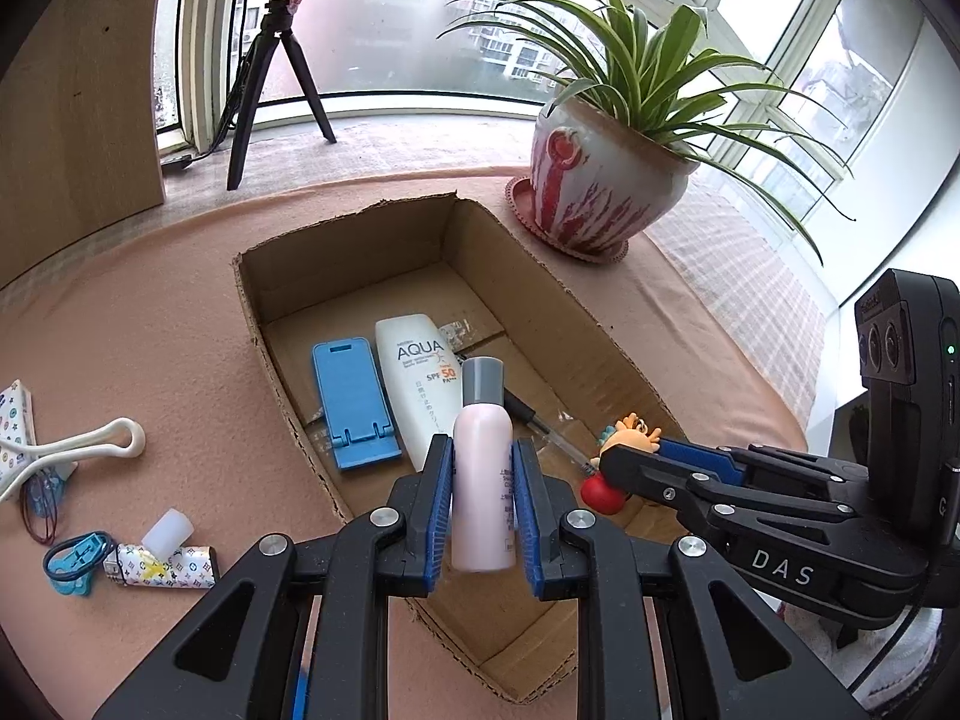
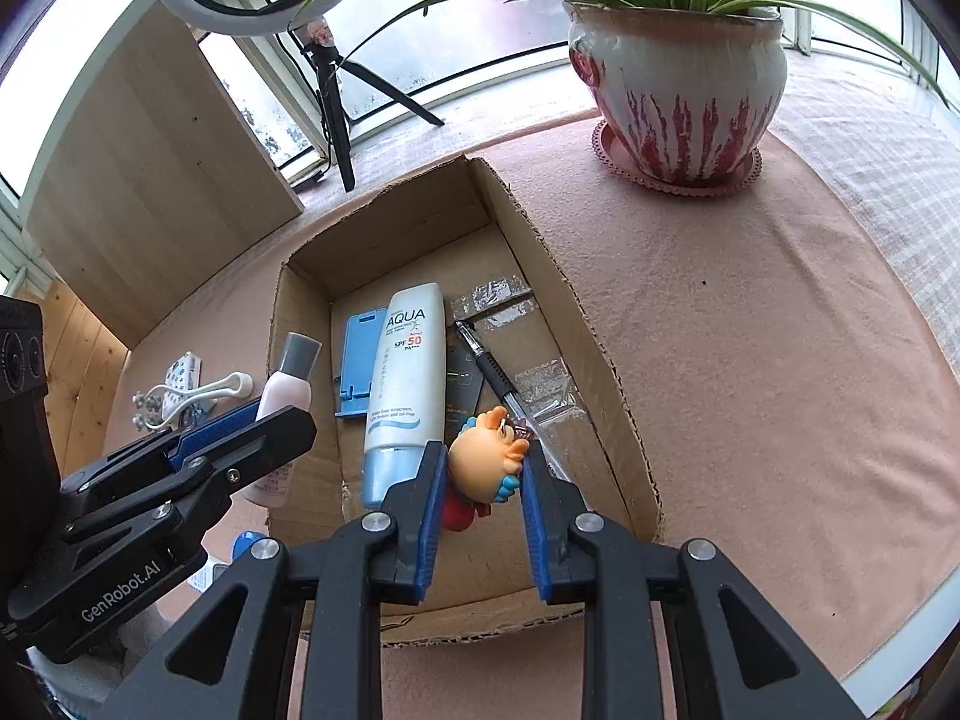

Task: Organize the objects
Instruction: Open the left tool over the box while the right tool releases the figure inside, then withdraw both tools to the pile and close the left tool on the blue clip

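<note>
Two loads in play, both hanging over the cardboard box (image 1: 336,240). Left tongs (image 1: 480,498) pinch the pink bottle (image 1: 482,480) upright across its lower body, grey cap up. Right tongs (image 2: 480,492) pinch a small cartoon figurine (image 2: 489,462) by its middle, above the box's near end.

Already lying on the box floor: blue phone stand (image 1: 354,402), white AQUA sunscreen tube (image 1: 417,384), a pen (image 2: 498,375).

Handling, my read:
- Bottle: rigid smooth plastic, probably light, slippery under the pads. Mid-body grip is right; a grip at the cap would let it swing. It is held well below its top, so it could tip if set down upright (laying it flat beside the tube looks safer).
- Figurine: light, hard, lumpy, with a metal ring on top. Irregular shape means the pads bear on few points, so it may twist. Keep the grip on the widest part.

Free floor sits at the box's near end and along its right side.

Still loose on the pink worktop (image 1: 150,348): white clip (image 1: 90,441), patterned lighter (image 1: 165,564), blue tag (image 1: 75,561).
</note>
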Available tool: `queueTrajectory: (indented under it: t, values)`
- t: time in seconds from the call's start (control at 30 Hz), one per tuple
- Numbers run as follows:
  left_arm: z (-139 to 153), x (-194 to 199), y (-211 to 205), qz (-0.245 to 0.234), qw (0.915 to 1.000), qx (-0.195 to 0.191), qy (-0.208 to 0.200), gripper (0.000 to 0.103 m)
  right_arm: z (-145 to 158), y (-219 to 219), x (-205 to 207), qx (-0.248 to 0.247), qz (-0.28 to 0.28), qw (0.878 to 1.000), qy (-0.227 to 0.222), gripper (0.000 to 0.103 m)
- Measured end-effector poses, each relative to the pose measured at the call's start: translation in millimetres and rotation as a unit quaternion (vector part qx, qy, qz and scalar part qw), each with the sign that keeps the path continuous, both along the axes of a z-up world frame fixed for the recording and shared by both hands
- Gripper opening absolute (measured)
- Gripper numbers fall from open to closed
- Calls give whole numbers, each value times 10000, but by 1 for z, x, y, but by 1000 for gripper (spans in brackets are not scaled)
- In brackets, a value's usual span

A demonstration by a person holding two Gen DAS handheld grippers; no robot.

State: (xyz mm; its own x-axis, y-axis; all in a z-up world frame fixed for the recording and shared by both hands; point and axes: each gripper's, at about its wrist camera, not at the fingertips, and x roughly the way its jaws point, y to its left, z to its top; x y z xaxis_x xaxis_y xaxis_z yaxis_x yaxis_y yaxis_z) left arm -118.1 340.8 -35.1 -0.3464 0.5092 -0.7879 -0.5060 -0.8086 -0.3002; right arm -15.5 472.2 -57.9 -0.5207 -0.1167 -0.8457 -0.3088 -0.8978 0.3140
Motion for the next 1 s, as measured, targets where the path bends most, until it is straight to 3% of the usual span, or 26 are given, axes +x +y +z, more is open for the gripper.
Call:
queueTrajectory:
  t: [0.1,0.13,0.17,0.23,0.33,0.67,1.0]
  values:
    - [-1,0,2,-31,10000,3,-2,22,-2,0,-1,-40,65,10000,-18,23]
    - [-2,0,2,-27,10000,-38,-10,31,-2,0,-1,-46,61,10000,-3,23]
    - [-2,-1,2,1,10000,-68,-13,47,-1,0,-1,-32,50,10000,23,24]
    - [1,0,-3,83,9999,-62,58,54,0,0,-1,46,42,10000,37,43]
    - [3,-2,-13,175,9998,-84,92,54,3,-1,-1,152,11,9998,105,50]
    - [3,-7,-78,678,9975,-196,33,54,10,-20,-8,-9,114,9998,165,50]
    - [-18,-23,-166,1349,9897,-402,-254,54,15,-62,-23,-195,479,9984,221,50]
